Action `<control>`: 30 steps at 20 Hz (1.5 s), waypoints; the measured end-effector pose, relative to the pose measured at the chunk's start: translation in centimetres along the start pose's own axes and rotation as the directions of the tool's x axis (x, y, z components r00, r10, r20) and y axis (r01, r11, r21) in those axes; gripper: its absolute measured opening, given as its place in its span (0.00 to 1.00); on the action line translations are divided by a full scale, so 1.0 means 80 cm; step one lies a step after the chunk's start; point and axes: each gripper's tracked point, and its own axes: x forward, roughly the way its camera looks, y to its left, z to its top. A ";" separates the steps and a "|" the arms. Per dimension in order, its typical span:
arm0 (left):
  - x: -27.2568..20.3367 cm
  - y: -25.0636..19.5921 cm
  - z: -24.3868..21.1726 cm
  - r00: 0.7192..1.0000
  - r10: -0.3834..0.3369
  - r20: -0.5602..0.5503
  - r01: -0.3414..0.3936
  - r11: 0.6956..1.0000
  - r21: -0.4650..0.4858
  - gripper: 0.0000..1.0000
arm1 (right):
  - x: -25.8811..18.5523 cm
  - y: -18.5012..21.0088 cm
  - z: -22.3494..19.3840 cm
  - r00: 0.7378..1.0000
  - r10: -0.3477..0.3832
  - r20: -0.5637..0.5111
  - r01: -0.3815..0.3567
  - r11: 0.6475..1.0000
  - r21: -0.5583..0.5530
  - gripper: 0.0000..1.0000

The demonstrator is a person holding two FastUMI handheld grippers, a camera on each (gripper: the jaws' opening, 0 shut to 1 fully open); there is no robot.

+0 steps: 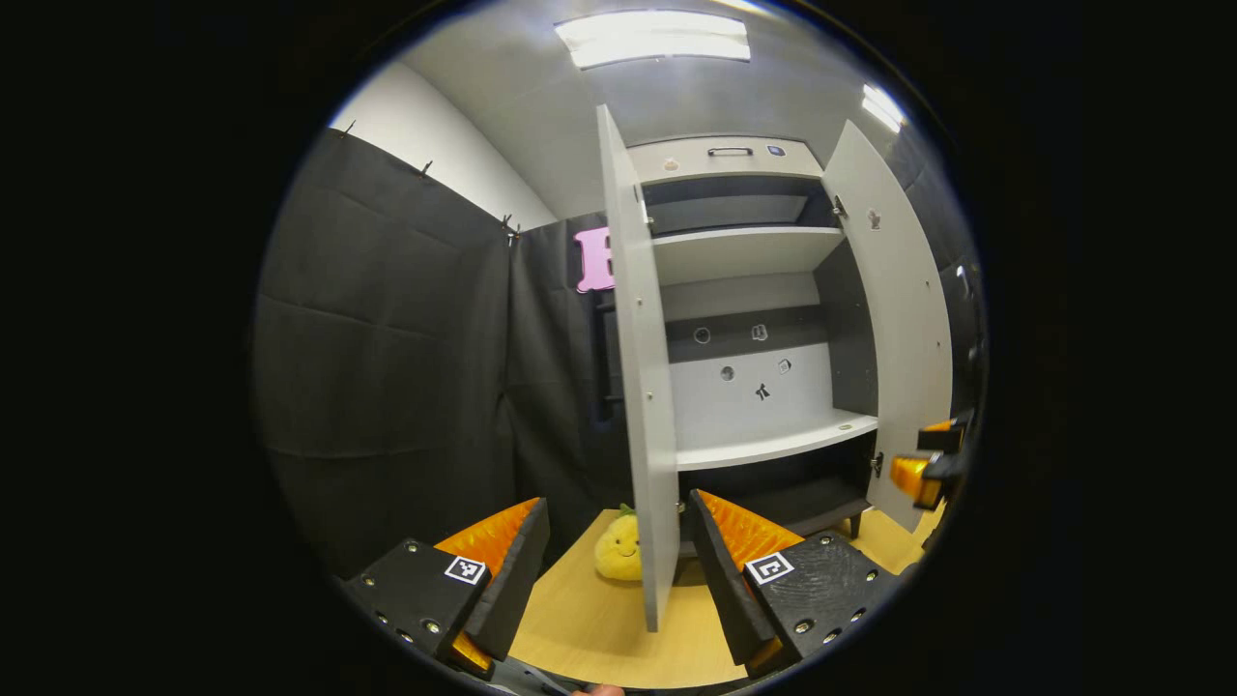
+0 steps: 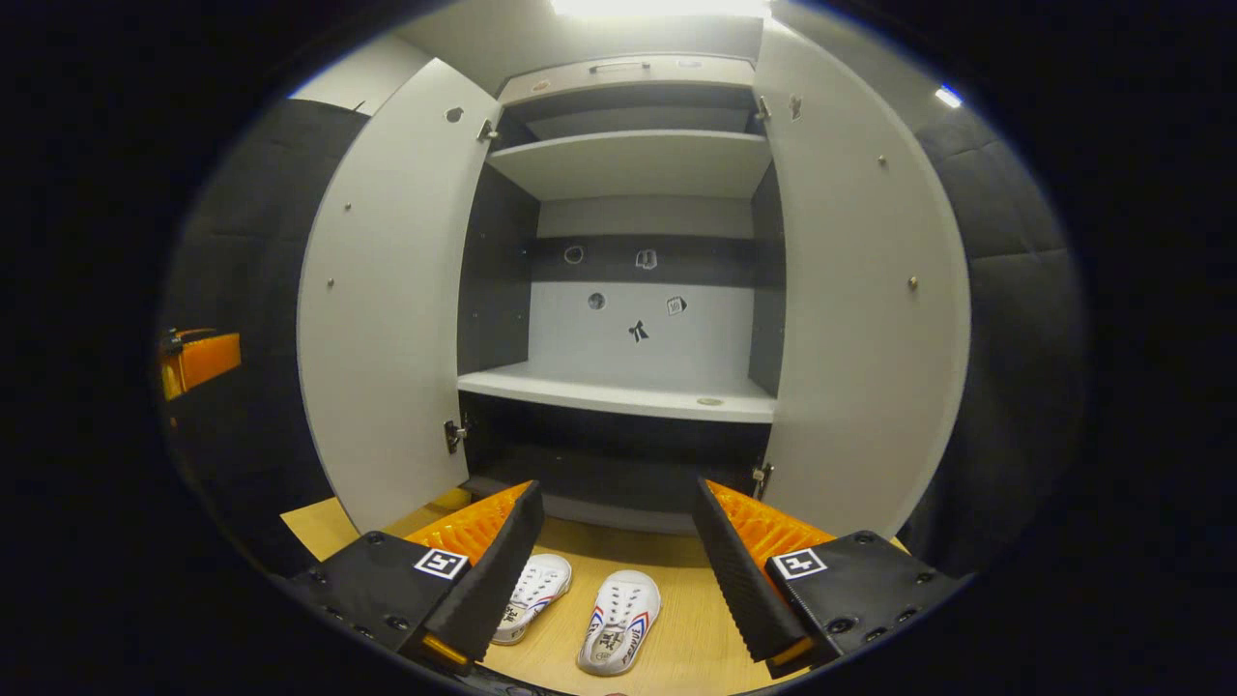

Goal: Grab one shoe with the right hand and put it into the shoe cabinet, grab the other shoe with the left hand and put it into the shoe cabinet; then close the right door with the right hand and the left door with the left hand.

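Two white shoes with striped sides lie side by side on the wooden floor: the left shoe (image 2: 530,596) and the right shoe (image 2: 620,621), toes toward the cabinet. My right gripper (image 2: 618,570) hovers open above them, nothing between its fingers. The shoe cabinet (image 2: 633,396) stands ahead with both doors open: left door (image 2: 387,309), right door (image 2: 860,319). Its shelves hold no shoes. My left gripper (image 1: 618,570) is open, facing the edge of the left door (image 1: 638,387). The right gripper (image 1: 928,469) shows at the far right of the left gripper view.
A yellow plush toy (image 1: 618,549) sits on the floor behind the left door. Black cloth walls (image 1: 387,338) close in the booth on both sides. The other gripper (image 2: 198,360) shows at the far left of the right gripper view.
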 end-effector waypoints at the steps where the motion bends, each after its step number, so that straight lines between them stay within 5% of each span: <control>1: -0.002 0.005 -0.001 1.000 0.008 0.000 -0.008 1.000 0.004 0.78 | 0.010 0.006 -0.015 1.000 0.008 -0.030 -0.007 1.000 0.008 0.98; 10: -0.026 0.031 0.002 0.995 0.097 -0.010 -0.097 0.995 0.023 0.78 | 0.082 0.016 -0.169 0.945 0.042 -0.323 -0.041 0.999 0.012 0.99; 18: -0.038 0.038 0.005 0.988 0.148 -0.035 -0.146 0.988 0.054 0.78 | 0.115 0.019 -0.262 0.867 0.089 -0.491 -0.074 0.996 0.050 0.98; 24: -0.041 0.038 -0.002 0.984 0.168 -0.063 -0.164 0.984 0.065 0.78 | 0.122 0.035 -0.316 0.783 0.130 -0.608 -0.084 0.991 0.104 0.99; 30: -0.052 0.039 -0.003 0.979 0.191 -0.072 -0.186 0.980 0.068 0.78 | 0.129 0.033 -0.337 0.743 0.103 -0.661 -0.064 0.995 0.083 0.81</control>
